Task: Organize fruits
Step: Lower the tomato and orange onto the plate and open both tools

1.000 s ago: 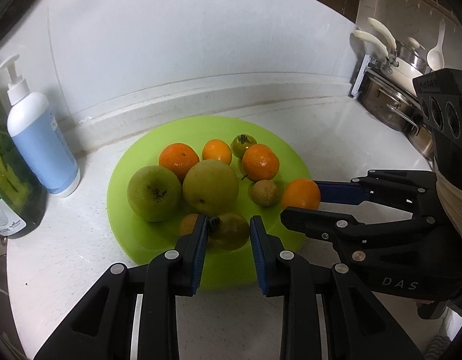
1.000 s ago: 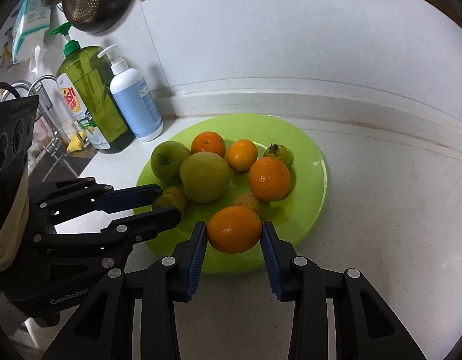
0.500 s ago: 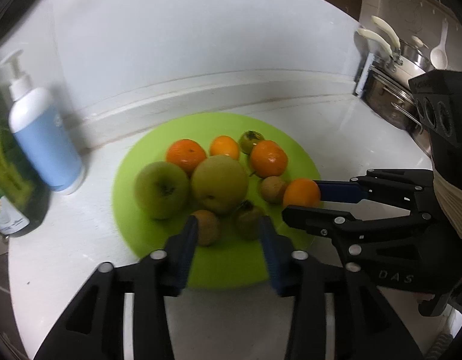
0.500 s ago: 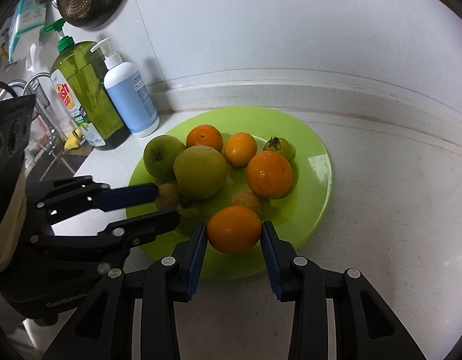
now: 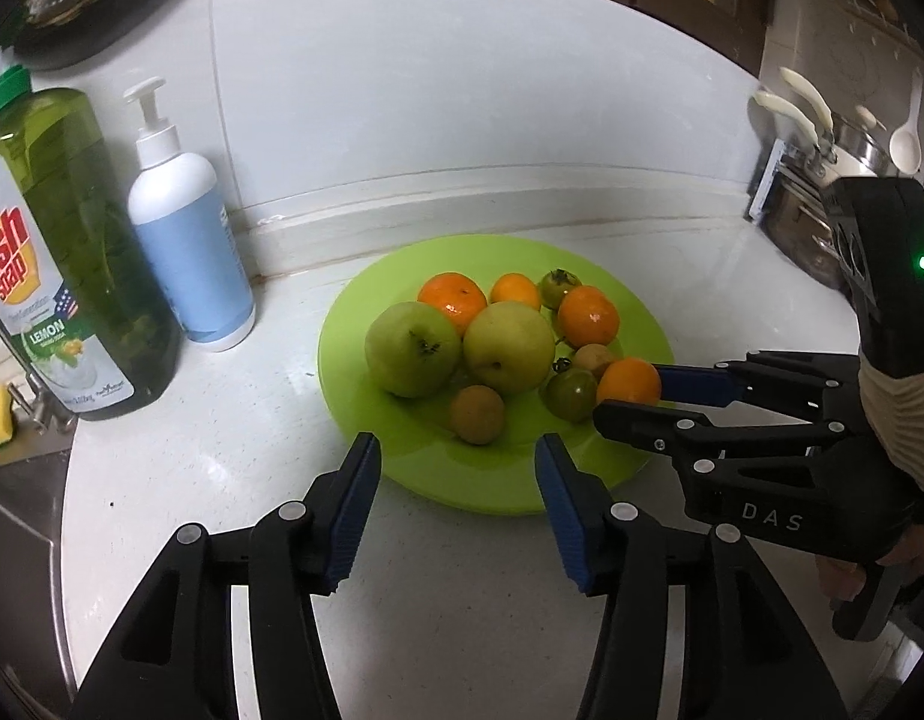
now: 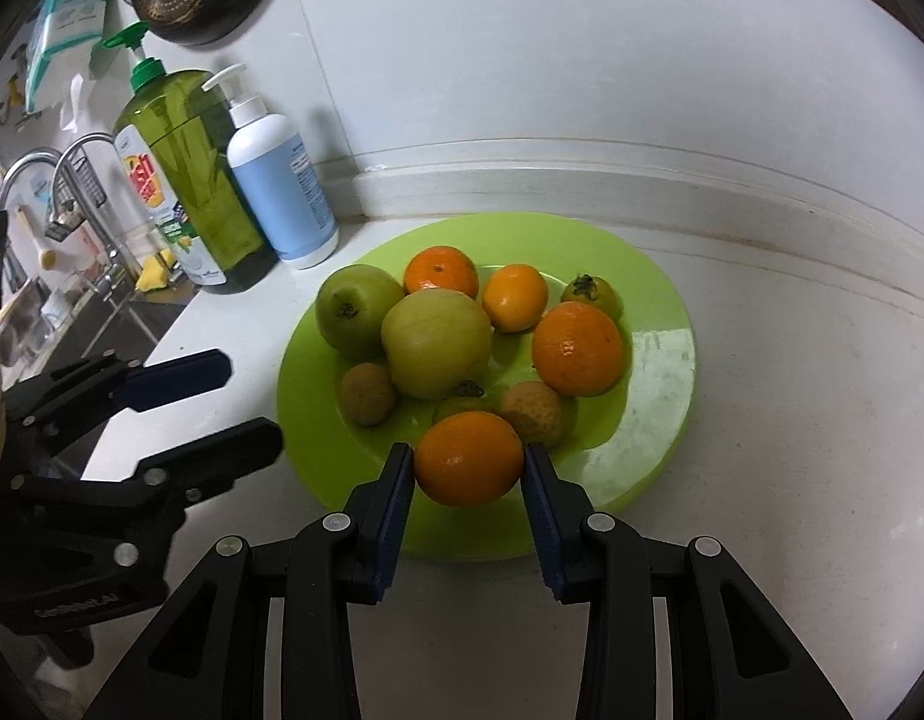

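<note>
On the green plate [image 6: 660, 360] near the tabletop's back edge, your right hand-held gripper [image 6: 469, 468] is clamped on an orange [image 6: 468, 457] at the plate's near rim. Your left hand-held gripper [image 5: 456, 474] hangs spread and empty, so next judge where the orange goes and release it gently.

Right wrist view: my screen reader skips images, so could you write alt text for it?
The right gripper clamps an orange over the near edge of a lime-green plate holding apples, more oranges and small fruits. The open left gripper sits left of the plate, with a blue pump bottle and green dish soap bottle behind.
</note>
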`<action>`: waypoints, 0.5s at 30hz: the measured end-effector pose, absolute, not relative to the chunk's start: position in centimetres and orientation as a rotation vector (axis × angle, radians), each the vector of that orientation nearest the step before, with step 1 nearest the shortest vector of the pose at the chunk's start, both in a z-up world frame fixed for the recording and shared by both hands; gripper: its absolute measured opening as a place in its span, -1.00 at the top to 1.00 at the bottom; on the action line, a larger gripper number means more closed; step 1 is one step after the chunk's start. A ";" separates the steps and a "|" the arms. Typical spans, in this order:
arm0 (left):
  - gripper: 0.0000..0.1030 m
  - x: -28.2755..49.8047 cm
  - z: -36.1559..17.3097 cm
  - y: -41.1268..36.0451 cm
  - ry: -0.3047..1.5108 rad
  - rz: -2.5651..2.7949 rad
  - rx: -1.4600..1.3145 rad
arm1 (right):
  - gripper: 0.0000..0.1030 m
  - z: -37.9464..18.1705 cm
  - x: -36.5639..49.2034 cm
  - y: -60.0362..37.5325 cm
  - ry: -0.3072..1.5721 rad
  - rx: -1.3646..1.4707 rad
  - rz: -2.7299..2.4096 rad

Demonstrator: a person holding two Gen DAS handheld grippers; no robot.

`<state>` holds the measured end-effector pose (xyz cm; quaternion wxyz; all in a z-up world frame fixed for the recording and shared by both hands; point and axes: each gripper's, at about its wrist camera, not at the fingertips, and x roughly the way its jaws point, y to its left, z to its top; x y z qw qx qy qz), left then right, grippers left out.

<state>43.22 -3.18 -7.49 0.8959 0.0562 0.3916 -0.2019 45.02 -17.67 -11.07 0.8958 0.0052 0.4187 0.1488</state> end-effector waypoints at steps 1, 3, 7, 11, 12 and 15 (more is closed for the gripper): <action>-0.02 43.2 -7.5 -3.2 0.811 -0.417 0.115 | 0.26 -11.0 44.9 -17.7 0.866 0.008 0.299; -0.02 43.1 -7.4 -3.2 0.808 -0.419 0.115 | 0.26 -10.9 44.7 -17.7 0.860 -0.008 0.289; -0.03 43.0 -7.2 -3.2 0.800 -0.414 0.111 | 0.26 -10.6 44.6 -17.9 0.862 -0.013 0.287; -0.06 44.0 -6.6 -3.2 0.792 -0.388 0.100 | 0.26 -9.5 44.9 -18.0 0.828 -0.021 0.284; -0.06 44.3 -6.3 -3.1 0.784 -0.379 0.091 | 0.26 -9.2 45.2 -18.0 0.819 -0.021 0.284; -0.06 45.8 -5.5 -3.1 0.769 -0.341 0.085 | 0.26 -8.4 46.3 -18.1 0.799 -0.018 0.286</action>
